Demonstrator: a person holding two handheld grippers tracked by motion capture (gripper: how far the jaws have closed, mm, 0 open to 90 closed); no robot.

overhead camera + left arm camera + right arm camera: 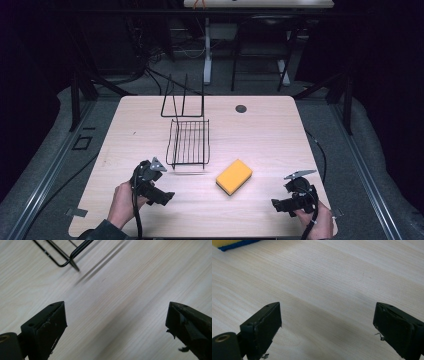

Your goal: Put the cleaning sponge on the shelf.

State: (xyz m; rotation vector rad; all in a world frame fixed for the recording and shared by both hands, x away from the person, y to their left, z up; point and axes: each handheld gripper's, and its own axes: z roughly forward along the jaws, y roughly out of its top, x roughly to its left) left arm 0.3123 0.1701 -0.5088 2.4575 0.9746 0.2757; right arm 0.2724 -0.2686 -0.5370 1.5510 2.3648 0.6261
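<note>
A yellow sponge [234,176] lies flat on the pale wooden table [260,135], right of centre. Its corner, with a blue underside, shows at the top left of the right gripper view [229,243]. A black wire rack [189,142] stands in the middle of the table, and one of its corners [67,255] appears in the left gripper view. My left gripper [161,196] [115,312] is held low near the front left, just short of the rack, open over bare wood. Near the front right, my right gripper [280,206] [327,312] is open too, apart from the sponge.
A tall black wire frame [182,97] rises behind the rack. A small dark round hole [241,108] sits in the table's far part. Cables trail off both grippers. Beyond the table stand desk legs [207,50] and a dark floor.
</note>
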